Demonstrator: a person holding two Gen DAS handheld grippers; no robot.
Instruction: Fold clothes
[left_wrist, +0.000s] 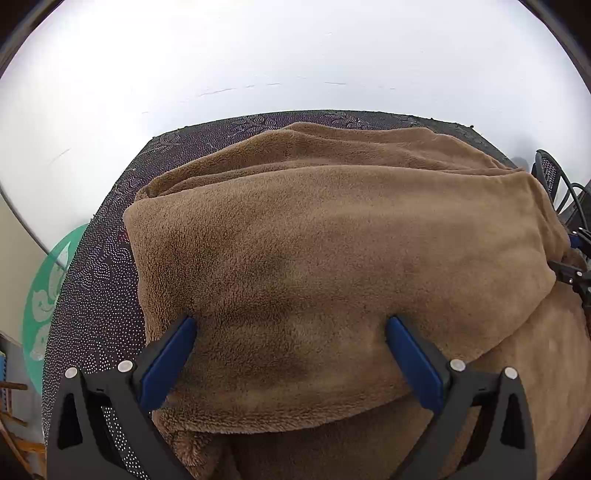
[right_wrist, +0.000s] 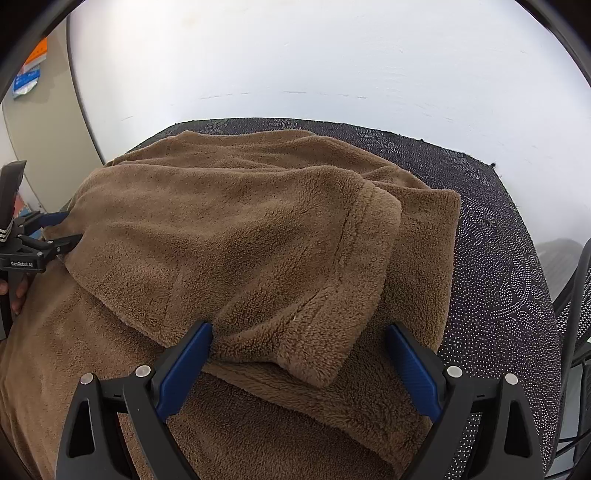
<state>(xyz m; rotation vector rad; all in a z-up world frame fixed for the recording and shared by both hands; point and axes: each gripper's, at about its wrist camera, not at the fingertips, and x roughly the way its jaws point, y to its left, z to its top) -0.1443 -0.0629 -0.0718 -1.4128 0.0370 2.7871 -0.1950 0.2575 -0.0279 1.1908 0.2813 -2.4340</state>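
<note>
A brown fleece garment (left_wrist: 332, 251) lies spread over a table with a dark dotted cloth (left_wrist: 99, 295). Its upper layer is folded across the lower one. My left gripper (left_wrist: 291, 325) is open, its blue fingers (left_wrist: 177, 354) wide apart and resting on the fleece with nothing pinched. In the right wrist view a sleeve (right_wrist: 258, 258) is folded over the body, its cuff (right_wrist: 317, 362) lying between my fingers. My right gripper (right_wrist: 300, 329) is open over that cuff. The left gripper (right_wrist: 62, 230) shows at the garment's left edge, a hand (right_wrist: 18, 295) holding it.
A white wall (left_wrist: 295, 66) rises behind the table's far edge. A teal round sign (left_wrist: 40, 295) stands low at the left. A black mesh chair (right_wrist: 576, 295) is close to the table's right side. Bare dotted cloth (right_wrist: 498, 258) shows right of the garment.
</note>
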